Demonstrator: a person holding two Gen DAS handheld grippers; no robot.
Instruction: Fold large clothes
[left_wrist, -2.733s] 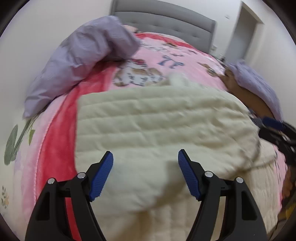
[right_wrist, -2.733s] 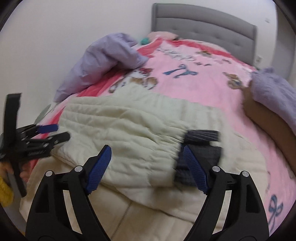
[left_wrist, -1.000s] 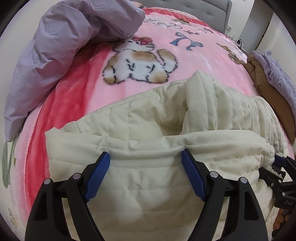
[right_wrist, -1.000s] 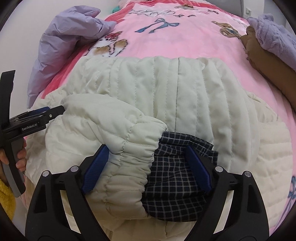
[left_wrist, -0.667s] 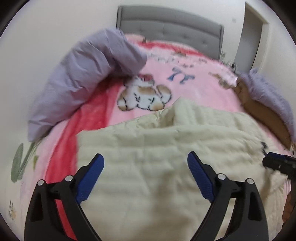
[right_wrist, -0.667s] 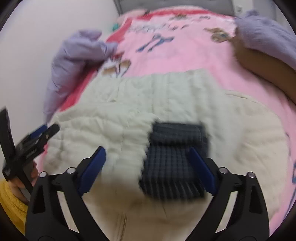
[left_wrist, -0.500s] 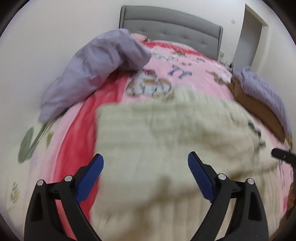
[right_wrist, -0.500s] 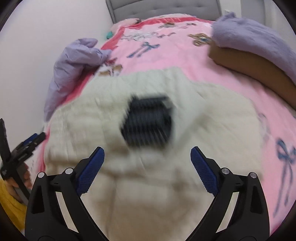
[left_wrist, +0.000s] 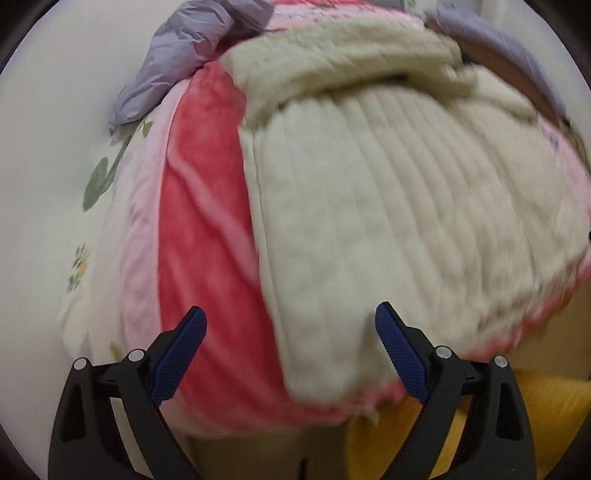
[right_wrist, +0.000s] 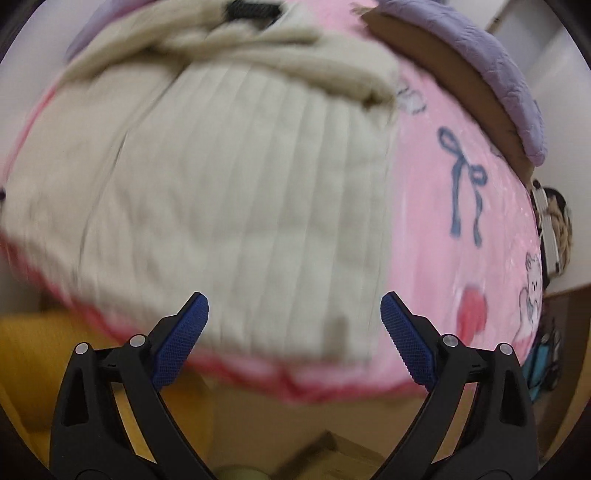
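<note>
Cream quilting: a padded jacket (left_wrist: 388, 192) lies spread flat across the near end of the bed (left_wrist: 199, 236), its stitched channels running from the foot edge toward the far end.
Jacket, hem: reaches close to the bed's near edge, where a pink strip of blanket (right_wrist: 461, 229) shows below it in both views.
Jacket, far end: a thick cream fold (left_wrist: 332, 55) lies crosswise over the body; in the right wrist view a dark patch of lining (right_wrist: 253, 11) shows at the top of that fold, blurred.
Left tongs (left_wrist: 291, 350): wide apart and gripping nothing, held above the jacket's near left corner, one blue pad over the red blanket band, the other over cream fabric.
Right tongs (right_wrist: 294, 338): wide apart and gripping nothing, held above the jacket's near right corner, the cream hem between the pads.
Blanket: pink with a blue bow print (right_wrist: 461, 173) to the right of the jacket and a red band along the bed's left side.
Bed's far left corner: a crumpled lilac garment (left_wrist: 184, 48).
Bed's right edge: a brown and lilac pile (right_wrist: 480, 70), apart from the jacket.
Sharpness: both views are motion-blurred, so fine seams are unclear.
</note>
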